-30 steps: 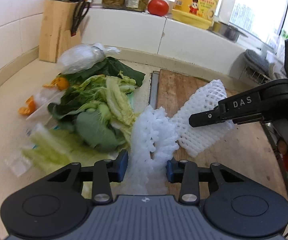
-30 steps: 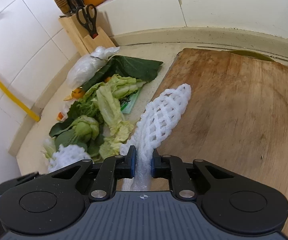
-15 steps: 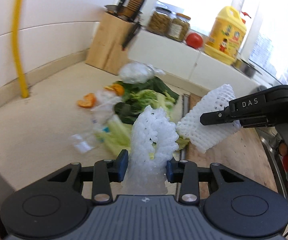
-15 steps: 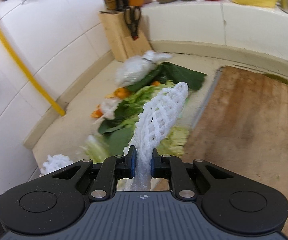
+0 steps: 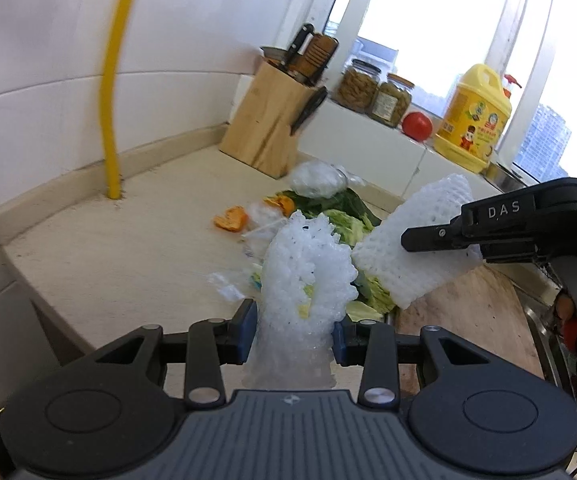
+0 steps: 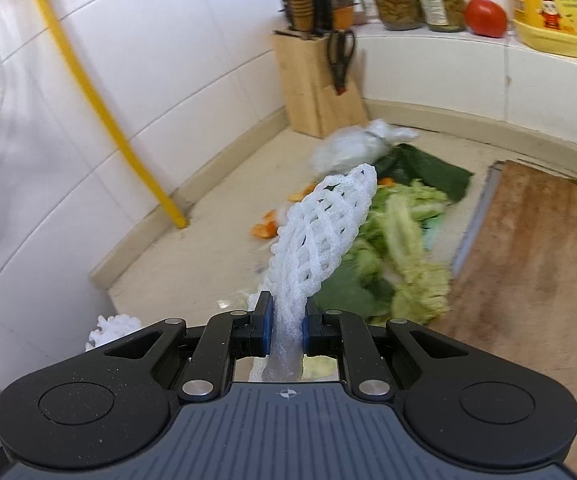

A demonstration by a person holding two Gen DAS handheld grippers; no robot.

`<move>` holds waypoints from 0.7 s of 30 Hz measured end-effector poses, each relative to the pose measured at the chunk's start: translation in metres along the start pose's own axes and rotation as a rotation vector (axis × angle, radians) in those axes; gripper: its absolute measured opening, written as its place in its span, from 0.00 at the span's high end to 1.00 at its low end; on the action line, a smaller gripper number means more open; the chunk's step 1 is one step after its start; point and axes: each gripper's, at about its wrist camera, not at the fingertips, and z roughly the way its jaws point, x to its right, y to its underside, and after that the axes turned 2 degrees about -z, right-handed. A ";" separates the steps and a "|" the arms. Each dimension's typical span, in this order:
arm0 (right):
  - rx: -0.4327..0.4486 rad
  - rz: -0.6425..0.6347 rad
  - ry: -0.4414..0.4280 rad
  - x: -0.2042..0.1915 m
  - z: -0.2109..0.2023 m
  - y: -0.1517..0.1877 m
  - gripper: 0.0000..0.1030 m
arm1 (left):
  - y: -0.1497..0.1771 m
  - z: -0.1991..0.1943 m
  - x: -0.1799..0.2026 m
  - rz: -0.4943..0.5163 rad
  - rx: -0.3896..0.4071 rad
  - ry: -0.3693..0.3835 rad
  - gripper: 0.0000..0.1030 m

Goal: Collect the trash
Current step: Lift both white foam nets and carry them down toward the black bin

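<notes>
My left gripper is shut on a crumpled white foam fruit net, held up above the counter. My right gripper is shut on a second white foam net, which sticks up in front of it. In the left wrist view that second net hangs from the right gripper's black finger at the right. Below both lies a heap of vegetable scraps, with orange peel and a knotted plastic bag on the beige counter.
A wooden cutting board lies at the right. A knife block stands in the corner; jars, a tomato and a yellow bottle line the window ledge. A yellow pipe runs down the tiled wall. The counter's edge drops off at the left.
Both grippers have risen and drawn back from the scrap heap, each keeping its foam net. The views now take in more wall and counter edge.
</notes>
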 end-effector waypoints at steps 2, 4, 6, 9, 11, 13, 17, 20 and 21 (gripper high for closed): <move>-0.003 -0.007 -0.014 -0.008 0.001 0.002 0.82 | 0.000 -0.006 -0.005 -0.007 0.008 -0.008 0.66; -0.003 -0.016 -0.022 -0.015 0.002 0.003 0.82 | 0.001 -0.012 -0.009 -0.013 0.014 -0.016 0.66; -0.001 -0.024 -0.027 -0.022 0.001 0.004 0.82 | 0.001 -0.017 -0.012 -0.020 0.022 -0.018 0.66; 0.001 -0.036 -0.033 -0.032 0.000 0.005 0.82 | 0.002 -0.024 -0.017 -0.033 0.034 -0.019 0.66; 0.003 -0.048 -0.042 -0.040 0.000 0.006 0.82 | 0.002 -0.029 -0.020 -0.041 0.044 -0.022 0.66; 0.004 -0.058 -0.059 -0.047 0.001 0.008 0.82 | 0.002 -0.034 -0.026 -0.053 0.054 -0.030 0.66; 0.004 -0.069 -0.098 -0.061 0.007 0.010 0.82 | 0.001 -0.044 -0.038 -0.082 0.068 -0.064 0.66; 0.006 -0.076 -0.127 -0.070 0.012 0.011 0.82 | 0.000 -0.051 -0.048 -0.101 0.077 -0.098 0.66; 0.007 -0.079 -0.137 -0.073 0.013 0.011 0.82 | 0.000 -0.053 -0.052 -0.106 0.081 -0.108 0.66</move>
